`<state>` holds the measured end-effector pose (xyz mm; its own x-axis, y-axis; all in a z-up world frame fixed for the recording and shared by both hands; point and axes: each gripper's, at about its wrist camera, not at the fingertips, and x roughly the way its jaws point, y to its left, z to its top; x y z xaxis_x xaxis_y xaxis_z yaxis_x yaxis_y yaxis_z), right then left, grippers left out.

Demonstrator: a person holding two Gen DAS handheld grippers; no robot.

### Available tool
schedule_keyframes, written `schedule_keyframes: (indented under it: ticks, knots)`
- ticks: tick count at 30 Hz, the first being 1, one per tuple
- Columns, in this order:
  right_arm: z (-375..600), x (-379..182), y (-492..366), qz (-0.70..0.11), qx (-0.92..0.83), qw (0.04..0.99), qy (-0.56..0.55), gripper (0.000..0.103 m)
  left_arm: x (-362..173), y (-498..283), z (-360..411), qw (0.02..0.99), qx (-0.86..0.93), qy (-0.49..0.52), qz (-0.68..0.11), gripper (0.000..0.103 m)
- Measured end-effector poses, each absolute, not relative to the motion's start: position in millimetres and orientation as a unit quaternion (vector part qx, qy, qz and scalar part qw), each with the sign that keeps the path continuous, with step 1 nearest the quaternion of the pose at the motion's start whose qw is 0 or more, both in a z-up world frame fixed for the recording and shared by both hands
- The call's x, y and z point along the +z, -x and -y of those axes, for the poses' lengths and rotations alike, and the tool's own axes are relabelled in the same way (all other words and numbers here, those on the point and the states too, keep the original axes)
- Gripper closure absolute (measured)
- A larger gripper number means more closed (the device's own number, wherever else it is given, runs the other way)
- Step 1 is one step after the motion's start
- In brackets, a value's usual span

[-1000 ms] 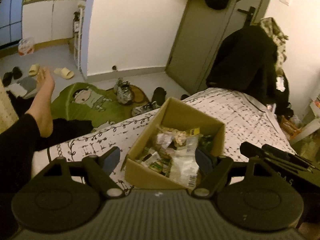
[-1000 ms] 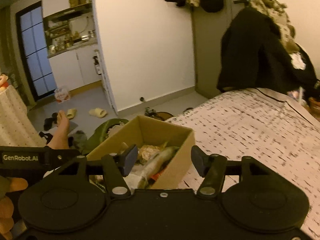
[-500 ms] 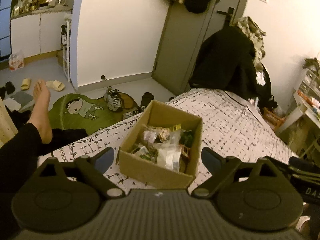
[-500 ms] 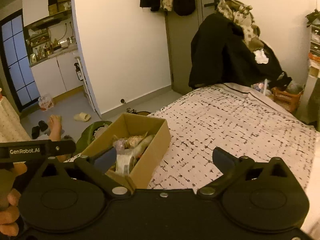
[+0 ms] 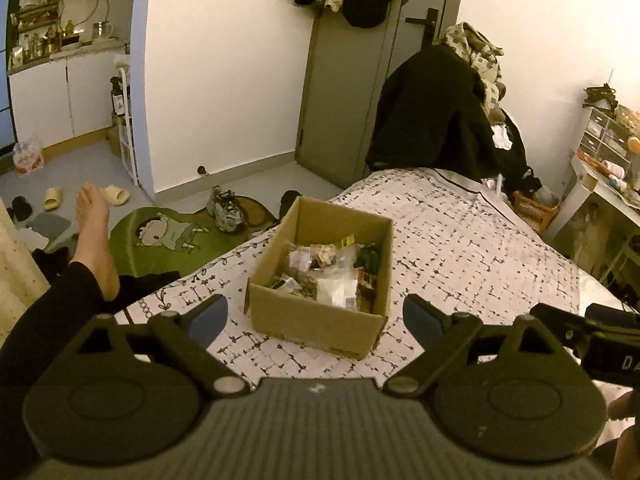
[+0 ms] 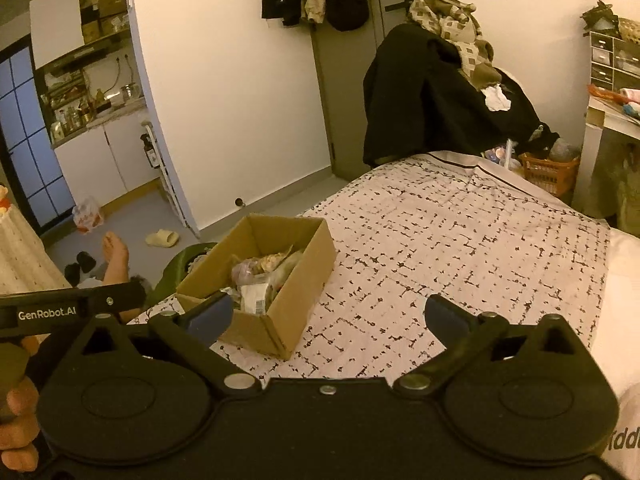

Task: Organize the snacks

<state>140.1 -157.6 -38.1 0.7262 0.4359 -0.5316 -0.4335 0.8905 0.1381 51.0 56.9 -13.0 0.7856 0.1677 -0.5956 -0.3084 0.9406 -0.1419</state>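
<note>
An open cardboard box (image 5: 280,312) sits on the patterned bedspread (image 5: 460,240), filled with several snack packets (image 5: 336,276). My left gripper (image 5: 314,318) hovers just short of the box's near wall, open, with nothing between its blue-padded fingers. In the right wrist view the same box (image 6: 304,280) lies to the left with its snack packets (image 6: 260,280) showing. My right gripper (image 6: 328,317) is open wide over the bedspread (image 6: 460,240), beside the box's right corner, and holds nothing.
A person's bare foot (image 5: 94,240) and dark-sleeved leg lie at the bed's left edge above a green mat (image 5: 168,236). A dark coat (image 5: 432,120) hangs past the bed's far end. A desk (image 5: 600,184) and an orange basket (image 6: 548,172) stand at the right.
Both grippers have drawn back and up from the box, which now looks smaller and farther. Both pairs of jaws have spread wider.
</note>
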Motion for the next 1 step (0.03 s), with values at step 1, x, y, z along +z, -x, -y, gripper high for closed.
schedule_keyframes:
  ticks: [1]
  knots:
    - [157.7, -38.6, -139.9, -0.288, 0.234, 0.928, -0.003, 0.0, -12.8, -50.8, -56.3, 0.938, 0.124, 0.115, -0.303, 0.01]
